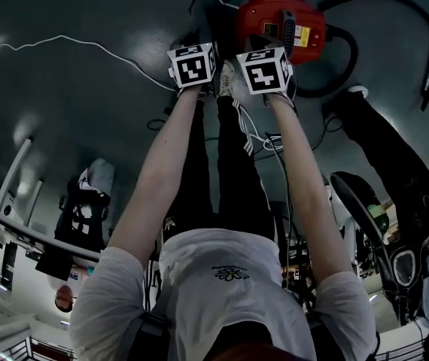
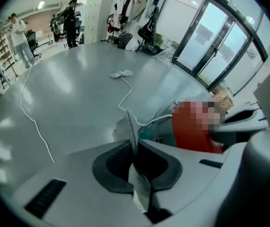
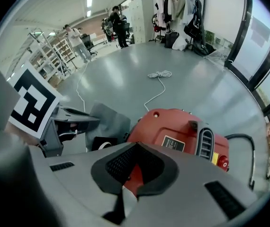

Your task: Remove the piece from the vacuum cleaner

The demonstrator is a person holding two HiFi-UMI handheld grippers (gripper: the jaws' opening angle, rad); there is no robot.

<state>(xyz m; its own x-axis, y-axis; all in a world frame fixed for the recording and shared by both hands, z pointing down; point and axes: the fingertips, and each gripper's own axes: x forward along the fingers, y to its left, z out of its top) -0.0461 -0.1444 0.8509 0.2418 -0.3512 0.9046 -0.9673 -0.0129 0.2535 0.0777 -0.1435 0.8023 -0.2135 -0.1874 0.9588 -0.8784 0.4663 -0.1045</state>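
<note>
The left hand-held gripper (image 2: 134, 148) is held with its jaws pressed together, empty, and the right hand-held gripper (image 3: 131, 170) is closed likewise (nothing gripped). The red vacuum cleaner (image 3: 180, 132) is seen on the surface (image 3: 125, 86) just beyond the right jaws.

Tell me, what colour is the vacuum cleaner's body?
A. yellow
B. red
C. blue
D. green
B: the vacuum cleaner has a bright red body, plain in both the head view and the right gripper view.
</note>
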